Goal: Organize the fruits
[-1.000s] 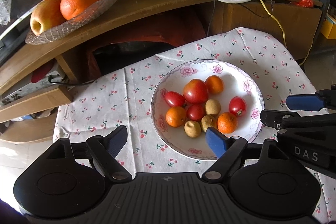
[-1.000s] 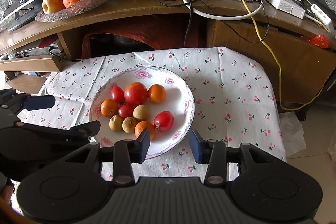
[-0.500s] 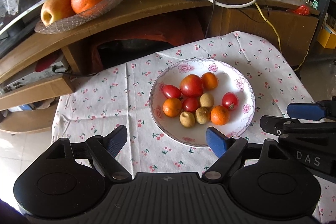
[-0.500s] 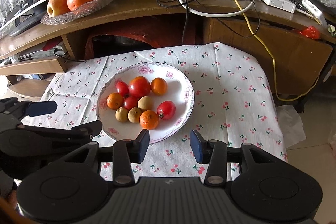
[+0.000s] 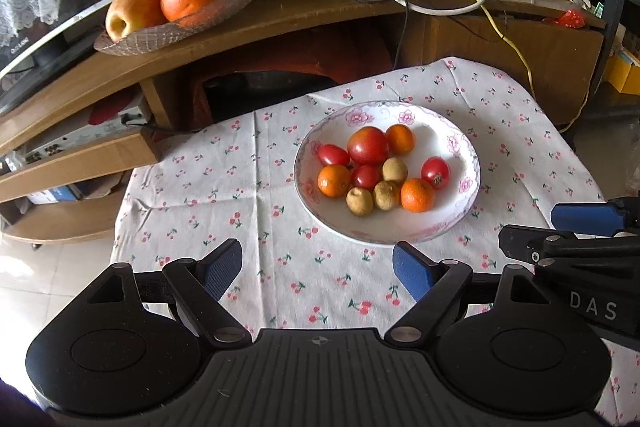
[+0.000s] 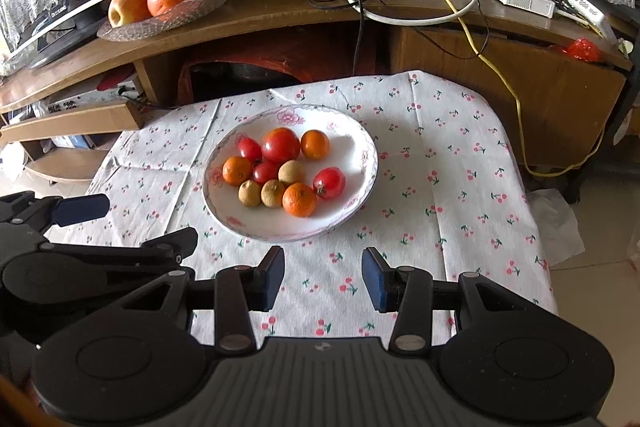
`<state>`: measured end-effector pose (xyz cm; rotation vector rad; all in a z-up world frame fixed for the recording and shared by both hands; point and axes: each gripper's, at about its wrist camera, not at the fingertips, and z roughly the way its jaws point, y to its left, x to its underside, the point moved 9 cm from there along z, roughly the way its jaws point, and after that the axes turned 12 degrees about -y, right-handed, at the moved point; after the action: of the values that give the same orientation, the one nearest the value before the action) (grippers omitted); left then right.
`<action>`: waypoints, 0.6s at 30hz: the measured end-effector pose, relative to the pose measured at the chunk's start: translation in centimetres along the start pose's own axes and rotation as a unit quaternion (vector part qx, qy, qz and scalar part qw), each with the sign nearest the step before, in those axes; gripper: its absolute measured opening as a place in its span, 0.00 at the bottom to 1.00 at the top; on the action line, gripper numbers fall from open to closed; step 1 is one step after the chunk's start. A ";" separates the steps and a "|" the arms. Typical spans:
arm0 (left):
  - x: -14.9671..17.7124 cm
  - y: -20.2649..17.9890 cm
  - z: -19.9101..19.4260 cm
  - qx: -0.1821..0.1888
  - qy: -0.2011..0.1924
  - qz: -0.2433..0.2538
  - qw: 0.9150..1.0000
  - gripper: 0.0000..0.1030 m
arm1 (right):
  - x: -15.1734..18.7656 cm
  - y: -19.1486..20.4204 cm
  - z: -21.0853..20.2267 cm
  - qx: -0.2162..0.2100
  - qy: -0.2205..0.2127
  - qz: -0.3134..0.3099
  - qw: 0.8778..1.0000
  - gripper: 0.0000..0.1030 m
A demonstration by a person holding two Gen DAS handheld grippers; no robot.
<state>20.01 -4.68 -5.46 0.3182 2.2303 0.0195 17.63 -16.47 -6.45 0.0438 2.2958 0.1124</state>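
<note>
Bench [image 5: 224, 187] carries plate [image 5: 460, 223] of mixed fruit. Left tongs [image 5: 318, 267] wide, right tongs [image 6: 323, 277] narrower; both empty, short of the rim. Tomatoes [image 5: 367, 145] look soft, slippery: grip lightly across middle.

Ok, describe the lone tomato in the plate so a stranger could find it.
On the cherry-print tablecloth sits a white floral plate of small fruit. The tomato lies at the cluster's right edge, beside an orange; unlike the other tomatoes, it touches no other red fruit.
</note>
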 end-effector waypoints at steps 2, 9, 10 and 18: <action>0.4 0.1 -0.3 0.001 0.000 -0.005 1.000 0.85 | 0.4 0.1 -0.3 -0.001 0.001 0.001 1.000 0.41; 1.0 0.3 -1.7 -0.004 -0.014 -0.009 1.000 0.85 | 1.2 0.3 -1.4 -0.005 -0.004 0.010 1.000 0.42; 1.1 0.3 -2.0 -0.007 -0.018 -0.005 1.000 0.85 | 1.3 0.3 -1.6 -0.006 -0.005 0.012 1.000 0.42; 2.2 0.1 -3.2 -0.002 -0.017 -0.019 1.000 0.85 | 2.5 0.4 -3.1 -0.007 -0.006 0.020 1.000 0.42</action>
<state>16.25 -3.74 -5.13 0.2712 2.2027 -0.0016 13.67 -16.11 -6.19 0.0832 2.2834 0.1477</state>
